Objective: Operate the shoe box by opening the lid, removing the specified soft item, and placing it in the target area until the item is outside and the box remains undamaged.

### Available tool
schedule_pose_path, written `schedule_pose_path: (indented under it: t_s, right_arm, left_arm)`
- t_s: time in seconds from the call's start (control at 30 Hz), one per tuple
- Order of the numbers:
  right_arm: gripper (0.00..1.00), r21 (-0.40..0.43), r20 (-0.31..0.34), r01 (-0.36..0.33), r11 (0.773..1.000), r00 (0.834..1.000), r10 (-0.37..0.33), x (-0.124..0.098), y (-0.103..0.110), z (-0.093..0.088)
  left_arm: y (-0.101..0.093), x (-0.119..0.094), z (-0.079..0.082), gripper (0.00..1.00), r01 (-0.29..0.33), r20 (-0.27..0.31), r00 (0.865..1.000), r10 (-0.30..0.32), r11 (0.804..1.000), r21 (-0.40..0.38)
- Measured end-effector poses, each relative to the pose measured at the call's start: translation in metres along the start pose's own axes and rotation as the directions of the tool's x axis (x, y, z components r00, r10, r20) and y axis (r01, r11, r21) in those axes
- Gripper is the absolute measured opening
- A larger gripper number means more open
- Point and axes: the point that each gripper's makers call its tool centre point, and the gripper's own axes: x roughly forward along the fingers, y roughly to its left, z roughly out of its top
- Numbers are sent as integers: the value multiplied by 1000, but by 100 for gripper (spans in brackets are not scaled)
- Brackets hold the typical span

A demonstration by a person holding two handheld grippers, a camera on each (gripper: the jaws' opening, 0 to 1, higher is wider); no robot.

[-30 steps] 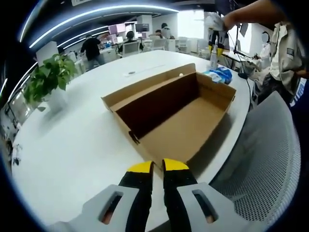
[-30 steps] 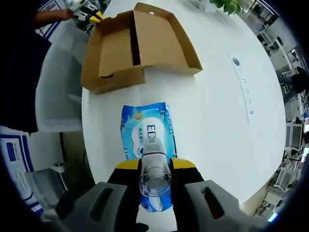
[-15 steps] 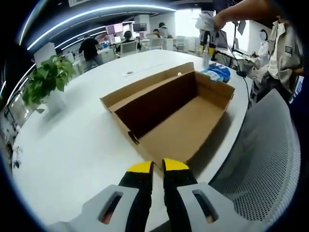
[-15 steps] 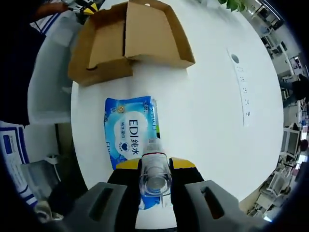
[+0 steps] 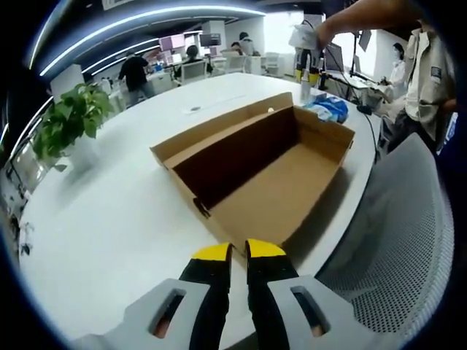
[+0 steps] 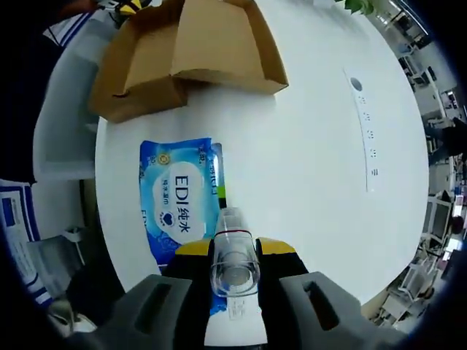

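Right gripper [image 6: 235, 245], pinching a clear plastic bottle [image 6: 233, 251], drifted right of the blue wipes pack [image 6: 177, 198] lying mid-left; open brown cardboard box [image 5: 255, 164] emptied. Left gripper [image 5: 238, 251] fingers pressed together.

left gripper view low beside box [image 5: 255, 164], right gripper view overhead, both sharing box

Matt brown cardboard shoe box [image 5: 273, 171], glossy blue plastic wipes pack [image 6: 179, 197], clear plastic bottle [image 6: 233, 251], smooth white table [image 6: 306, 146]
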Motion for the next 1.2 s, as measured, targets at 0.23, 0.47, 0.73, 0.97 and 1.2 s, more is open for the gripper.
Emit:
schedule_pose_path:
  t_s: [0.23, 0.47, 0.73, 0.97, 1.2]
  right_arm:
    - [20, -8, -9, 1, 1000, 1000, -1, 14, -4, 2]
    - [20, -23, -11, -2, 1000, 1000, 2, 26, -6, 5]
    - [20, -21, -13, -15, 1000, 1000, 15, 34, -3, 7]
    - [20, -15, -19, -16, 1000, 1000, 15, 34, -4, 6]
    - [21, -18, -24, -25, 1000, 999, 25, 33, -1, 6]
  left_arm:
    - [0, 0, 0, 4, 3, -5, 1000, -3, 1000, 6]
    - [1, 0, 0, 4, 3, -9, 1000, -3, 1000, 13]
    - [1, 0, 0, 4, 1, -11, 1000, -1, 1000, 3]
    - [1, -1, 1, 4, 1, -11, 1000, -1, 1000, 3]
    - [1, -1, 1, 4, 0, -13, 1000, 0, 1000, 3]
